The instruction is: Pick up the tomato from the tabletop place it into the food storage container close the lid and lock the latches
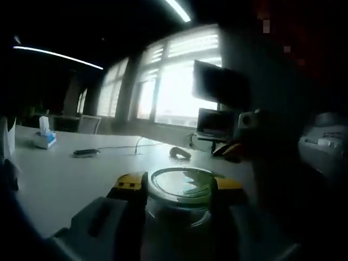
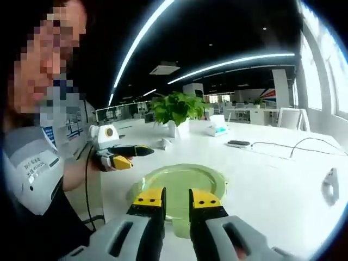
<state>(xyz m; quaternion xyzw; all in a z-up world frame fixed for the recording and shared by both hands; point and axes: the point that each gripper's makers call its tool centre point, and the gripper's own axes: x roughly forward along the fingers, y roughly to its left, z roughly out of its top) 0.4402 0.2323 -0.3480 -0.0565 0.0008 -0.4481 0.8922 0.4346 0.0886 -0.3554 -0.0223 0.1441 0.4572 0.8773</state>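
Observation:
A round clear food container with a green-tinted lid (image 1: 179, 184) (image 2: 182, 182) stands on the white table (image 1: 65, 179) (image 2: 272, 179), lid lying on top. My left gripper (image 1: 179, 187) is open, its yellow-tipped jaws wide apart and framing the container just ahead. It also appears in the right gripper view (image 2: 130, 155), held in a hand left of the container. My right gripper (image 2: 176, 200) is open by a narrow gap with nothing in it, tips at the container's near rim. In the left gripper view it sits beyond the container (image 1: 232, 149). What is inside the container is too dark to tell.
A tissue box (image 1: 43, 139) (image 2: 217, 128), a black device on a cable (image 1: 85, 153) (image 2: 238, 143) and a small dark object (image 1: 179, 153) (image 2: 329, 186) lie on the table. A potted plant (image 2: 174, 109) stands further off. A monitor (image 1: 217, 82) and laptop (image 1: 215, 123) sit by the windows. A person (image 2: 38, 174) is close.

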